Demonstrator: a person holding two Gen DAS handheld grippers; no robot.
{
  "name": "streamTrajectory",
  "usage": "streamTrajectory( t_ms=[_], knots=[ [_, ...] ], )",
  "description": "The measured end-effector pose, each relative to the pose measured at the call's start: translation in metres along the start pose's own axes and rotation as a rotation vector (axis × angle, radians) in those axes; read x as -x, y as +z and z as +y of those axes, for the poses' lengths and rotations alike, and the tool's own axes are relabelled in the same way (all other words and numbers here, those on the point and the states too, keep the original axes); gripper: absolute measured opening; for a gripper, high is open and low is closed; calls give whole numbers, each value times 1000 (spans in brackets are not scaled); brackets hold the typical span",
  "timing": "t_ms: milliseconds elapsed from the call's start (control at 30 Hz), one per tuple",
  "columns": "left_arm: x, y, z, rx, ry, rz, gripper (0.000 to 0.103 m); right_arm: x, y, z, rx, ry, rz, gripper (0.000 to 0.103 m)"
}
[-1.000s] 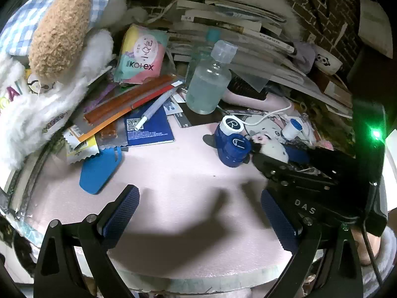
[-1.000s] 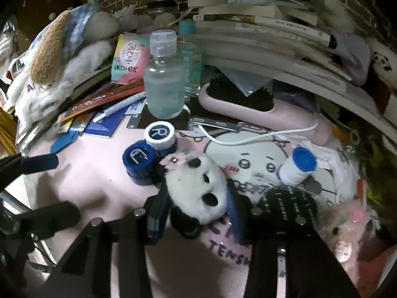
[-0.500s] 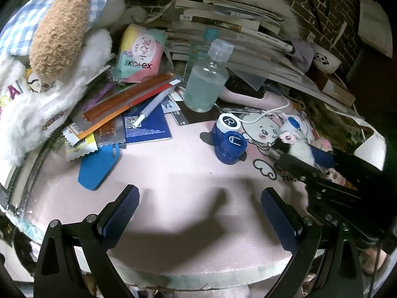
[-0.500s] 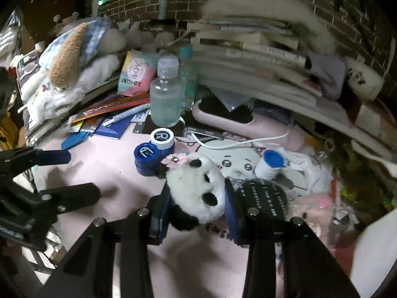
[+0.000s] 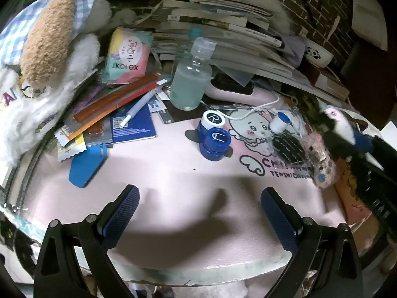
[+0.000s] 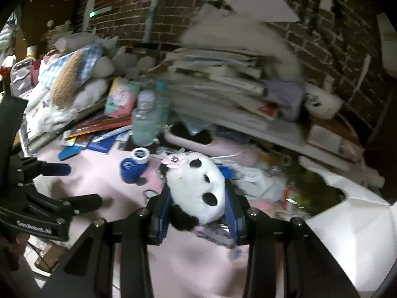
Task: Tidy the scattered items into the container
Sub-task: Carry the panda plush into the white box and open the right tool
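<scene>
My right gripper (image 6: pixel 197 211) is shut on a small panda plush (image 6: pixel 196 181) with a pink flower, held up above the pink mat (image 6: pixel 104 173). In the left wrist view the same panda (image 5: pixel 340 124) is blurred at the far right, off the mat's edge. Over the mat's near side, my left gripper (image 5: pixel 201 213) stands open with nothing between its blue pads (image 5: pixel 121 213). On the mat lie a blue lens case (image 5: pixel 214 136), a small blue-capped bottle (image 5: pixel 280 123), a black round packet (image 5: pixel 289 146) and a pink mini plush (image 5: pixel 320 159).
A clear bottle (image 5: pixel 191 79), a Kotex pack (image 5: pixel 129 57), snack wrappers (image 5: pixel 116 101) and a blue flat item (image 5: pixel 85 162) crowd the back left. Stacked books (image 5: pixel 223 24) and a big plush (image 5: pixel 49 37) line the back. A white bag-like thing (image 6: pixel 347 223) sits at the right.
My right gripper has lifted the panda off the mat and carried it up and to the right. The left gripper has stayed open in place.
</scene>
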State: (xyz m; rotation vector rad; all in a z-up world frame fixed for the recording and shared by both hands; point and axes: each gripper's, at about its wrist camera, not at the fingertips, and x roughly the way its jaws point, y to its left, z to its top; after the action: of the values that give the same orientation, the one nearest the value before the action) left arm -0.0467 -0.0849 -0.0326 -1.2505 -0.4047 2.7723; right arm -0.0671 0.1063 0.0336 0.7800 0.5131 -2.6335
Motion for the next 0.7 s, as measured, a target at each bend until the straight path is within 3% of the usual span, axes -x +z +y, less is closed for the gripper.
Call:
streamTrajectory(
  t_ms=[467,700],
  knots=[
    [-2,0,-18,-35,-9,11,98,59,-10,-78,-32,-203,-47,35],
    [-3,1,-25,-48,-9,16,98,77,-27,-126,-29,-324,17,35]
  ],
)
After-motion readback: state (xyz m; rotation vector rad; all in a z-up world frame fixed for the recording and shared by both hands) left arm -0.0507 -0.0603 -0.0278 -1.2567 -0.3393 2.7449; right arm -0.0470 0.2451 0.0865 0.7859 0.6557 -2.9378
